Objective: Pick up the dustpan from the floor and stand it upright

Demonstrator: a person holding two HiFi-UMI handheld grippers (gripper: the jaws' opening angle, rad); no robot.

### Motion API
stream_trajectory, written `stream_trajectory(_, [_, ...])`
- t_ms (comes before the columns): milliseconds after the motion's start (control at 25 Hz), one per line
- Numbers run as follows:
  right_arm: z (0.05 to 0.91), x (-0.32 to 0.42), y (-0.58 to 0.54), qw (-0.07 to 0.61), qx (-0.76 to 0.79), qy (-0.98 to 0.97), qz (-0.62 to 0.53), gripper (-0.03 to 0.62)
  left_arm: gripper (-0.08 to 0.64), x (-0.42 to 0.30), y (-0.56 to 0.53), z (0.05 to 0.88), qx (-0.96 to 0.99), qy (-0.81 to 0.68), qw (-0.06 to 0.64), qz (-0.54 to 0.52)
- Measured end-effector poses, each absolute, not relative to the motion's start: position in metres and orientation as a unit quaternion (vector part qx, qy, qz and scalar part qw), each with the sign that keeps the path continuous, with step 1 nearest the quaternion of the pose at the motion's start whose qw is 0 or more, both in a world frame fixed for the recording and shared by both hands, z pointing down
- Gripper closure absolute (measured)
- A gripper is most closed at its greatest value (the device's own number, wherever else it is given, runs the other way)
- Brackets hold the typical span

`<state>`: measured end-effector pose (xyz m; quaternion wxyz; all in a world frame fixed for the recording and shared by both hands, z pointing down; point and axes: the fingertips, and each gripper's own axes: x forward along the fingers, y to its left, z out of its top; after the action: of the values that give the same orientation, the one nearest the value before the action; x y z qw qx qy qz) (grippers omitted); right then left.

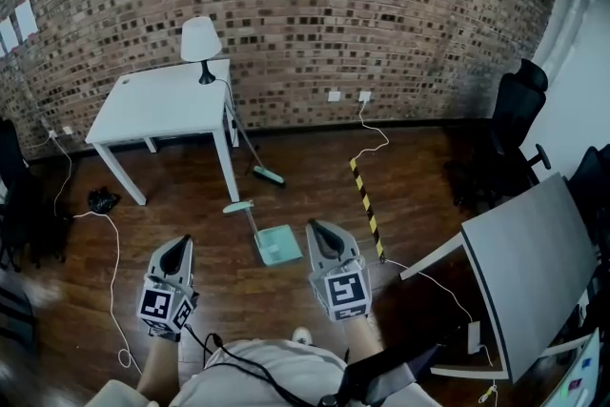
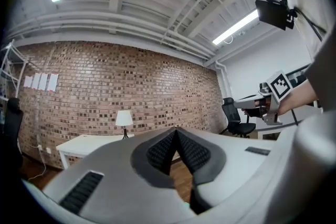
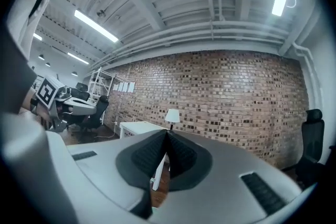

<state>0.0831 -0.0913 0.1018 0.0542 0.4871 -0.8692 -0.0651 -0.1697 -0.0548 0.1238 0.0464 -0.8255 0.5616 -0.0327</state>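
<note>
Bright ceiling tubes (image 2: 235, 27), fisheye edges, floor dim.

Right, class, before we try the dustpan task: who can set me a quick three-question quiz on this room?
1. True or false: the dustpan lies on the floor, not upright.
2. What stands on the white table? A lamp; B kettle; C box.
3. Fill in: the left claw and right claw are both ___ and empty.
Key: 1 true; 2 A; 3 shut.
</note>
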Motion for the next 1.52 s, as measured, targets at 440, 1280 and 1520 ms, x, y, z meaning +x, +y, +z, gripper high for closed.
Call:
stream_trajectory(440, [0.105,0.068,-0.086,0.066,0.502,-0.861,-0.057,0.595,0.561,-0.185,-0.049,0.131,-0.828,0.558,0.034,-0.046])
stream_trajectory(1280, [0.195,0.111,0.024,0.111,0.546,-0.829,0.054,0.595,0.561,-0.146,0.058,0.209,-0.859,0.501,-0.004,-0.11])
stream_trajectory(1520, [0.191,0.18,0.125,0.096,0.542,-0.835,0.022,0.595,0.561,-0.081,0.151,0.197,-0.85,0.515,0.032,-0.105])
